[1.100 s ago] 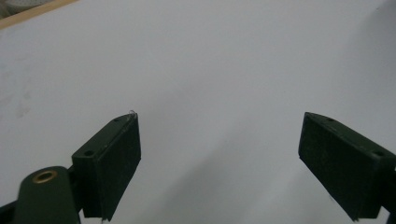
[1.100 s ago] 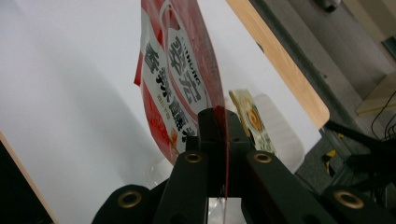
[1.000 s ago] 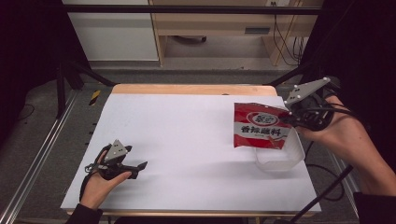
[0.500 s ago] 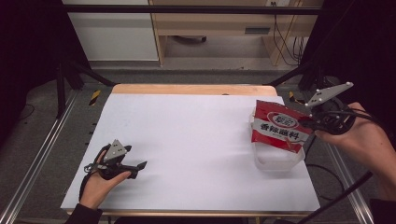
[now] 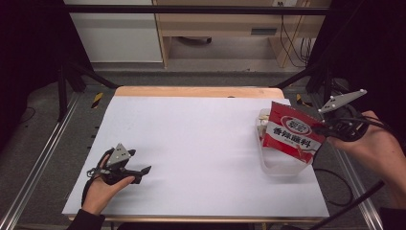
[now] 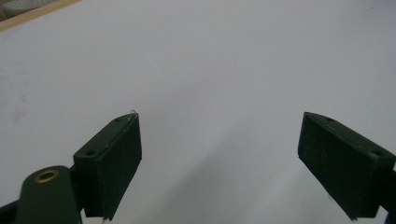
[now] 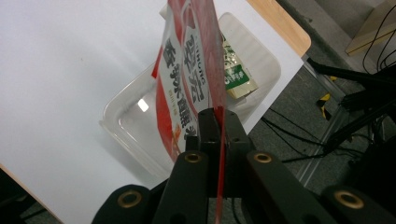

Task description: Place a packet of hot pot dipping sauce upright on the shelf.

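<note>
A red and white seasoning packet [image 5: 294, 132] hangs above a clear plastic container [image 5: 282, 165] at the table's right side. My right gripper [image 5: 320, 129] is shut on the packet's edge; in the right gripper view the packet [image 7: 191, 79] rises edge-on from the closed jaws, over the container [image 7: 135, 121]. A small green-labelled packet [image 7: 236, 74] lies inside the container at its far end. Near the front left of the white table [image 5: 191, 143], my left gripper [image 5: 146, 173] rests open in a hand. In the left gripper view nothing lies between its fingertips [image 6: 114, 149].
A wooden strip [image 5: 191, 91] edges the table's far side. Metal rails [image 5: 43, 158] run along both sides. Black cables [image 5: 349, 206] trail at the right front. A wooden bench [image 5: 230, 28] stands beyond the table.
My right gripper has carried the red packet to the right, from the table's middle right to above the clear container. The left gripper has stayed in place.
</note>
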